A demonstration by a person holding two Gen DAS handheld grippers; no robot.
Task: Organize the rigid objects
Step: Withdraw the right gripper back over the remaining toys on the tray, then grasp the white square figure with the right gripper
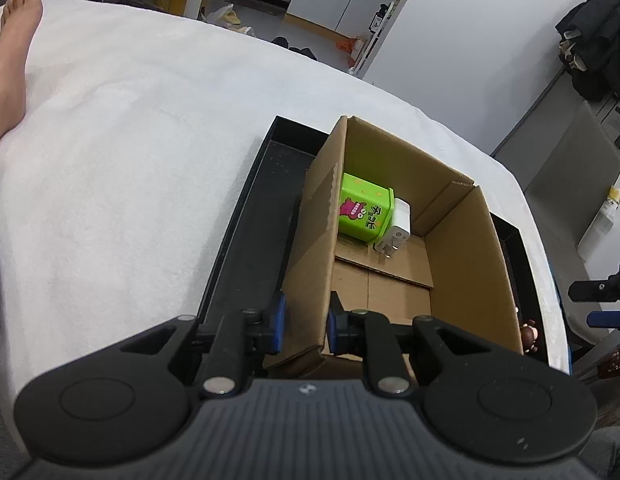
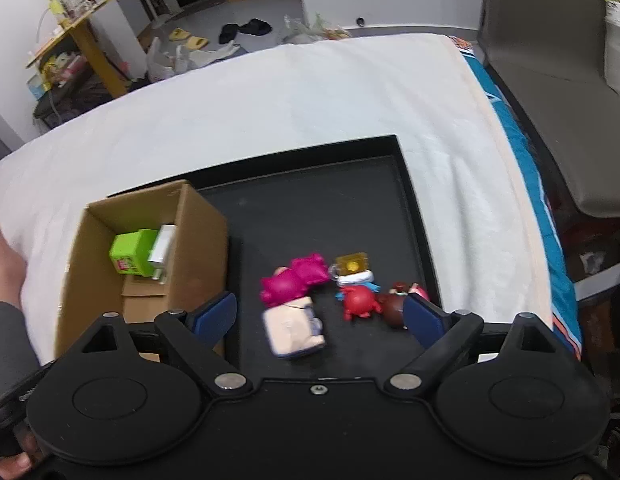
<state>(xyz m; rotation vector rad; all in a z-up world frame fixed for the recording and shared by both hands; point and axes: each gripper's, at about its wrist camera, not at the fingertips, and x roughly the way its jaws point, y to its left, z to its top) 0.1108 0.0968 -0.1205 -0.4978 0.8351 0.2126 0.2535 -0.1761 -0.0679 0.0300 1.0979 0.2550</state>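
An open cardboard box (image 1: 462,264) stands in a black tray (image 1: 262,208) on a white-covered bed. Inside the box lie a green printed tin (image 1: 364,210) and a white plug adapter (image 1: 400,228). My left gripper (image 1: 306,324) is shut on the box's near left wall, one blue pad on each side. In the right wrist view the box (image 2: 198,232) sits at the left of the tray (image 2: 330,208). My right gripper (image 2: 318,312) hangs open over loose toys: a magenta figure (image 2: 294,282), a pale blocky toy (image 2: 296,330), a red figure (image 2: 360,300), a yellow-topped figure (image 2: 352,270) and a brown figure (image 2: 394,308).
The white blanket (image 2: 310,92) spreads wide behind and left of the tray. A person's bare foot (image 1: 18,12) rests on the bed's far left. A hand (image 2: 4,256) shows left of the box. A grey chair (image 2: 550,80) stands past the bed's right edge.
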